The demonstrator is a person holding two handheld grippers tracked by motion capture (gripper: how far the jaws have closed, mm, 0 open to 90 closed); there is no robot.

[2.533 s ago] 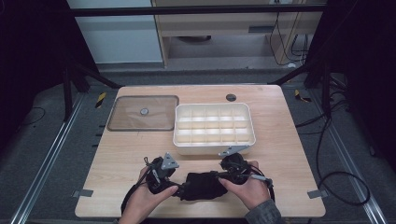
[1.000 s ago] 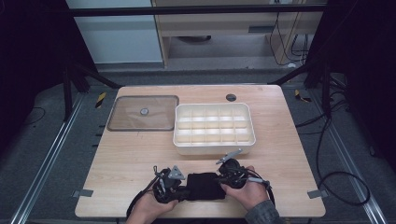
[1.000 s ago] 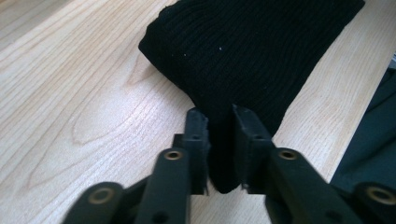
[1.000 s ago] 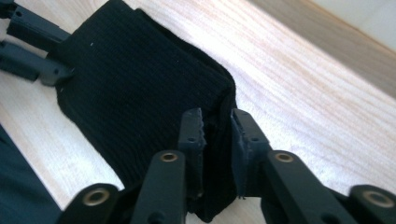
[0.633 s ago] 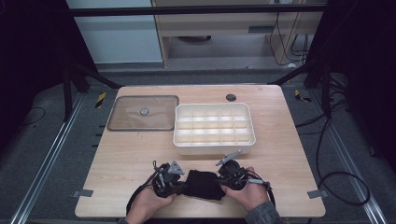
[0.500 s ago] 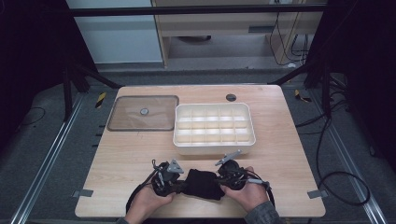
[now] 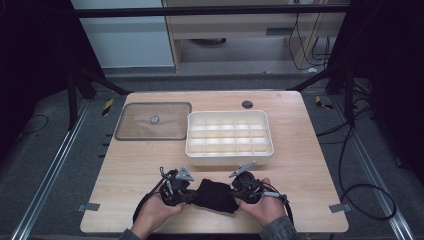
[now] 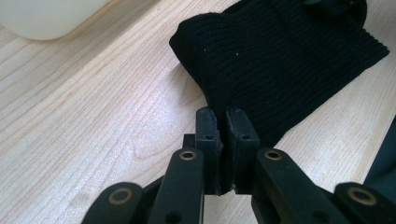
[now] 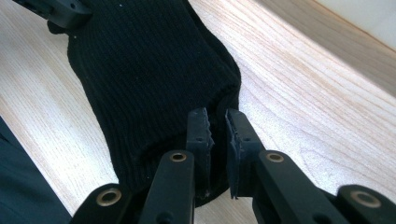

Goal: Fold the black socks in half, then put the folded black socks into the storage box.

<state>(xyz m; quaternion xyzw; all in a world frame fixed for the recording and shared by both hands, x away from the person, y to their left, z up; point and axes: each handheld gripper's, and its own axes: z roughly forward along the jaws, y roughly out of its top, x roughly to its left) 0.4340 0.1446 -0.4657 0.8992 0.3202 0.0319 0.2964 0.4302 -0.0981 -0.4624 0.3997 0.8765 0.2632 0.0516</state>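
Black knit cloth [image 7: 216, 195] lengthwise left-right

Light wooden table [image 7: 305, 165]: 1 clear lid [image 7: 154, 121], 1 white divided tray [image 7: 229, 138], black knitted cloth [image 7: 216, 196].

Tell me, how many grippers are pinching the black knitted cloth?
2: the left gripper clamps one end of the black knitted cloth, the right gripper clamps the opposite end.

The high view looks down and forward from 6 o'clock, far above the table [image 7: 300, 150]. Each gripper view sits close over its jaws, facing the other; both share the cloth [image 8: 280, 60] and wood.
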